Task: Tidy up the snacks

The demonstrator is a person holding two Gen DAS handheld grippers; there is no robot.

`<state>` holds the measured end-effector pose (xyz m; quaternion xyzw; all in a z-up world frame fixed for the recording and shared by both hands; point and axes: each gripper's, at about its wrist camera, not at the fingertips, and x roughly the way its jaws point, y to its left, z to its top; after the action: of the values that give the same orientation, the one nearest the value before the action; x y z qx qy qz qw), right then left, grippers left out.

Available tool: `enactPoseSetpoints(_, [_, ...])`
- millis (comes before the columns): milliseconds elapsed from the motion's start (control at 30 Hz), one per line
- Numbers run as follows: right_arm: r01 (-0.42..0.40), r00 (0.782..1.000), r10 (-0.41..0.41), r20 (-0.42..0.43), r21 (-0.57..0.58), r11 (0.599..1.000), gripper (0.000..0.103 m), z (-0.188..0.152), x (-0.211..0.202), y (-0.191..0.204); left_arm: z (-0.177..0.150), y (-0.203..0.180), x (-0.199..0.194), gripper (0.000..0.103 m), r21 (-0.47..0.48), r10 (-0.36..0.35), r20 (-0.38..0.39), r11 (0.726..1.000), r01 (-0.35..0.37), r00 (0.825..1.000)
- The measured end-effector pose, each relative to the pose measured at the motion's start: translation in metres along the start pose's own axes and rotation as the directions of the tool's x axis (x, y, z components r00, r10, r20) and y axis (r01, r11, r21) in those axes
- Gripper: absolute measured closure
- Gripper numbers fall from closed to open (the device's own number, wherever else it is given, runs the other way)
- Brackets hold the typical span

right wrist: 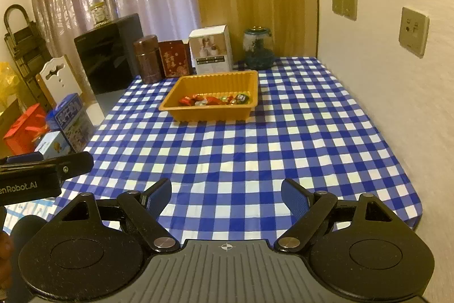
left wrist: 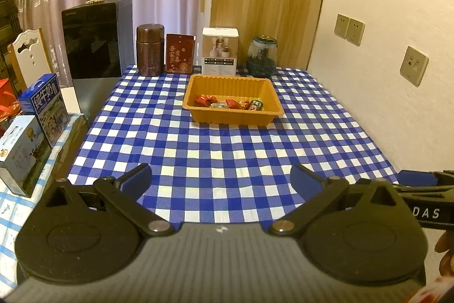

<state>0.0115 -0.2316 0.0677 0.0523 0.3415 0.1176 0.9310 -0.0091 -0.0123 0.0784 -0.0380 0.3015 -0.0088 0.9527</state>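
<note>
With the wrapped snacks (left wrist: 229, 102) already lying in the orange tray (left wrist: 195, 84) at the far end of the checked worktop (left wrist: 215, 155), both the left gripper (left wrist: 220, 177) and right gripper (right wrist: 226, 194) hover near its front edge, fingers spread wide and empty, so the sorting looks finished or any next pick calls for reaching forward to the tray.

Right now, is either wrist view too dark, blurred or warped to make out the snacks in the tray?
Left wrist: warm dim light, tray sharp, snacks distinguishable, edges bowed. Right wrist: same orange cast, snacks smaller but clear, wall at right smeared and curved.
</note>
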Motion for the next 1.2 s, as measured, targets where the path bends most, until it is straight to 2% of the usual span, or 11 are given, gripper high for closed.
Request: enactPoseSetpoints(1200, [-0.001,1.000,0.001,0.012,0.005,1.000,0.019,-0.0025,0.0013,0.0053,-0.0035,0.0000,0.0030,0.000,0.009,-0.001,-0.011,1.000,0.001,1.000])
